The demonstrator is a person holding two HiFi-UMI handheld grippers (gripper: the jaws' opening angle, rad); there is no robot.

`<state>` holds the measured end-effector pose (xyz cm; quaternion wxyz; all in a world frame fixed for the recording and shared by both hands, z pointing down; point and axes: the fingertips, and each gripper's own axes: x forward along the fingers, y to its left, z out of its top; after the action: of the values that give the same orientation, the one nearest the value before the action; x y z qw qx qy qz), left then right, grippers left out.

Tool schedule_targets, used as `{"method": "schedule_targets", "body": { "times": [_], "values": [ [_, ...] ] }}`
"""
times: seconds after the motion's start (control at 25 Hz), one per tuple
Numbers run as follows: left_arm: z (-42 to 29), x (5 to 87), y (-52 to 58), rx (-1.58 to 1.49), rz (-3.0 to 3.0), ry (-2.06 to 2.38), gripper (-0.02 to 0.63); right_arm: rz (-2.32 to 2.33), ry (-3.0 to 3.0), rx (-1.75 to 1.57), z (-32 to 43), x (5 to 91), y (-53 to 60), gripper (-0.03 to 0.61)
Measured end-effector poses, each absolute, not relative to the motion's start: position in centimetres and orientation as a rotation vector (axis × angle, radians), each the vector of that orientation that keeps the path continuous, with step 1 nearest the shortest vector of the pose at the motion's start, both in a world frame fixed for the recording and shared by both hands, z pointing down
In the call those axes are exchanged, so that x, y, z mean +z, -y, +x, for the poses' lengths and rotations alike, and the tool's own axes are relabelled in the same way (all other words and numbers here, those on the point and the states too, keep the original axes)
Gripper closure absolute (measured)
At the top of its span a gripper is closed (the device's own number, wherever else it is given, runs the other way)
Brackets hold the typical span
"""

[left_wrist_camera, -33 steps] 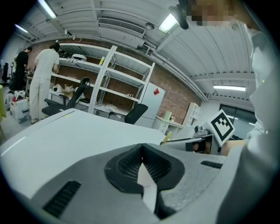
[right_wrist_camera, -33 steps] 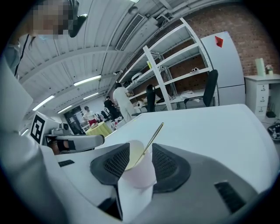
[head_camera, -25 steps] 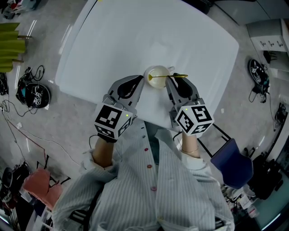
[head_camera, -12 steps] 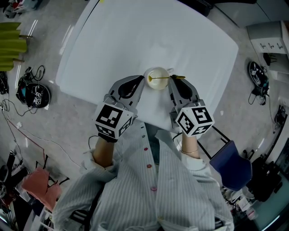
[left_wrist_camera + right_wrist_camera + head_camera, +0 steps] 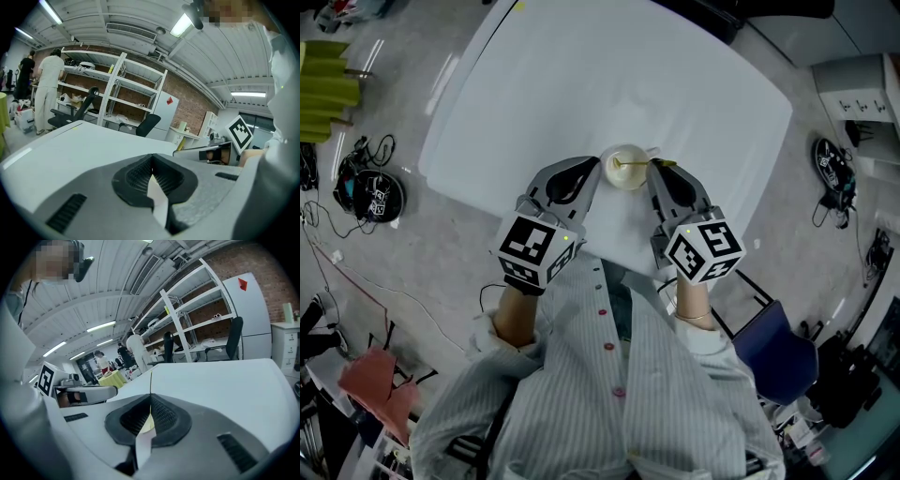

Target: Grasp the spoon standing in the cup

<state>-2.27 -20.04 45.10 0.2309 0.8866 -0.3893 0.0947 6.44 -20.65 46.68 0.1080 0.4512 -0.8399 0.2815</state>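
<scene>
A small white cup stands near the front edge of the white table. A yellow spoon stands in it, its thin handle leaning to the right. My right gripper is just right of the cup; its jaws have just been closing and are now shut on the handle. In the right gripper view the spoon handle shows as a thin yellow line pinched at the tip of the right gripper. My left gripper rests left of the cup, shut and empty; the left gripper shows its pads meeting.
A blue chair stands at the front right of the table. Headphones and cables lie on the floor to the left. Metal shelves and office chairs stand beyond the table, with people near them.
The right gripper's jaws have closed on the spoon handle. Less of the handle's end now sticks out to the right of the gripper. Both hands have stayed in place.
</scene>
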Motion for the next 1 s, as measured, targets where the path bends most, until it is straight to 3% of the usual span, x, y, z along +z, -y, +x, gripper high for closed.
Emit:
{"method": "schedule_targets", "body": {
  "times": [1.0],
  "values": [
    [-2.0, 39.4, 20.8, 0.173, 2.517, 1.132, 0.606, 1.285, 2.593, 0.699, 6.7, 39.1, 20.6, 0.566]
  ]
}}
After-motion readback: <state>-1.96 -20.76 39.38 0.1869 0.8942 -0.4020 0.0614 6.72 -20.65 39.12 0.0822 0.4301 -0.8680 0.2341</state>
